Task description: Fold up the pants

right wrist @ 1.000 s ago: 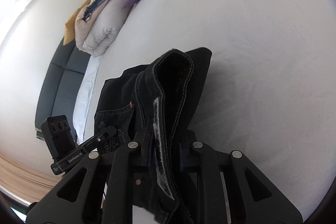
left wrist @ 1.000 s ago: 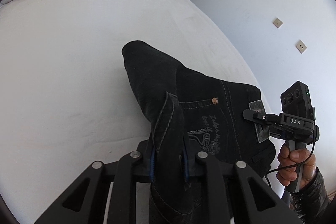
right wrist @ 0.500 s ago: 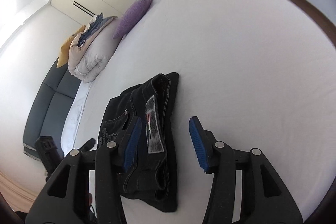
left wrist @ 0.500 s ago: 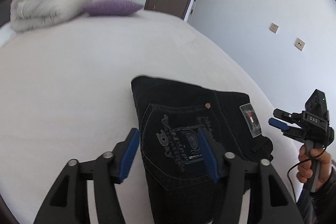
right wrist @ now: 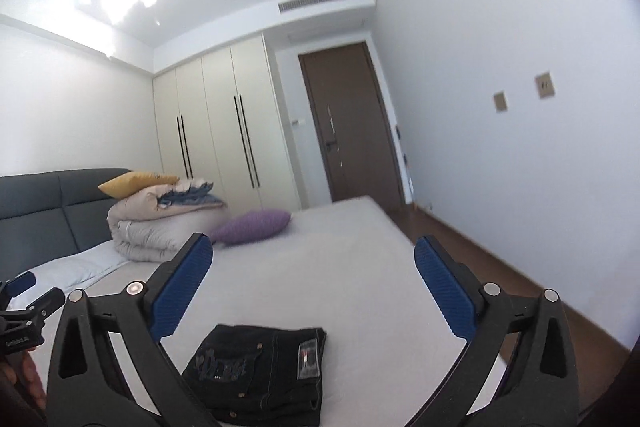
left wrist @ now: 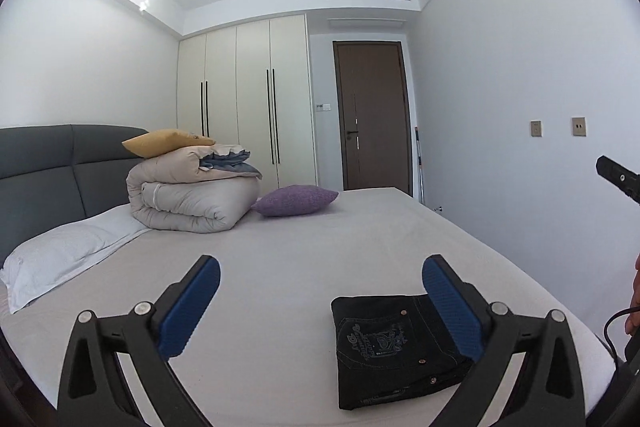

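The black jeans (left wrist: 394, 345) lie folded into a compact rectangle on the white bed (left wrist: 300, 267), back pocket with stitched emblem facing up. They also show in the right wrist view (right wrist: 260, 371), with a label patch on top. My left gripper (left wrist: 320, 293) is wide open and empty, raised above and behind the jeans. My right gripper (right wrist: 312, 275) is wide open and empty, also raised above the jeans. Part of the right gripper's body (left wrist: 618, 179) shows at the right edge of the left wrist view, and the left gripper's fingers (right wrist: 28, 293) show at the left edge of the right wrist view.
A rolled duvet (left wrist: 192, 199) with a yellow pillow on top, a purple cushion (left wrist: 294, 201) and a white pillow (left wrist: 60, 259) lie by the grey headboard (left wrist: 48, 167). Wardrobes and a brown door (left wrist: 372, 115) stand beyond. The bed's right edge drops to wooden floor (right wrist: 500, 267).
Both grippers let go of the jeans, opened wide and lifted up and back. The jeans dropped flat onto the bed as a folded stack.
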Available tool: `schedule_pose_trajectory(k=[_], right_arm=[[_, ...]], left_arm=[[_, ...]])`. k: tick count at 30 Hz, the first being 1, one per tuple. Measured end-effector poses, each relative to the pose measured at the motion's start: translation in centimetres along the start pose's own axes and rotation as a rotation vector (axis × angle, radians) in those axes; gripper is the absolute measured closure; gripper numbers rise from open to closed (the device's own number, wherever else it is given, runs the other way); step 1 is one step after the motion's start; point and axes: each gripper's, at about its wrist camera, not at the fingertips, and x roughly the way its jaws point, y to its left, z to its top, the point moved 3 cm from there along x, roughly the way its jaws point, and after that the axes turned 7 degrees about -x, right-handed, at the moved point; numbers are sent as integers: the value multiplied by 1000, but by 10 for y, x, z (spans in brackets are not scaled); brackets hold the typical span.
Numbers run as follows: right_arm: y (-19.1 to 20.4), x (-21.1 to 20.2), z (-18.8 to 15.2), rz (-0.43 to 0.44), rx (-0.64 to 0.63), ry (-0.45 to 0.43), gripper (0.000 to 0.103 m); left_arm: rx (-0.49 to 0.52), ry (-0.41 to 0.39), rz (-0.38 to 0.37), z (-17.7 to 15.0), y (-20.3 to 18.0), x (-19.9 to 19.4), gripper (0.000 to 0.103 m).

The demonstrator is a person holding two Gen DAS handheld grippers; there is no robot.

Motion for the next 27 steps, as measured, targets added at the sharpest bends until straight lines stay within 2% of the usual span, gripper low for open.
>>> schedule_pose_trajectory(k=[2,5,8,10,13,15,20,23,27], right_arm=[[12,-16,17,-15,-57,-5,0],[27,-32,30,15,-104,23,0],[39,-52,31,0,-110,51,0],[43,-59,26,-10,-103,113,0],[42,-62,9,-13,-59,211,0],[39,-59,-8,-26,-28,280,0],[34,-57,-56,-41,23,453,0],[43,-58,-78,-35,7,508,0],[61,-59,-92,-4,-48,531,0]], left_arm=[[0,22,27,-1,0,-17,0],[14,55,93,-6,4,-24,0],[-1,97,90,-16,6,-29,0],[-2,137,112,-26,7,-27,0],[2,214,147,-42,11,-19,0],[-7,239,177,-51,16,-19,0],[-11,316,177,-75,22,-13,0],[-9,360,165,-88,21,-11,0],[-22,405,155,-100,22,-6,0]])
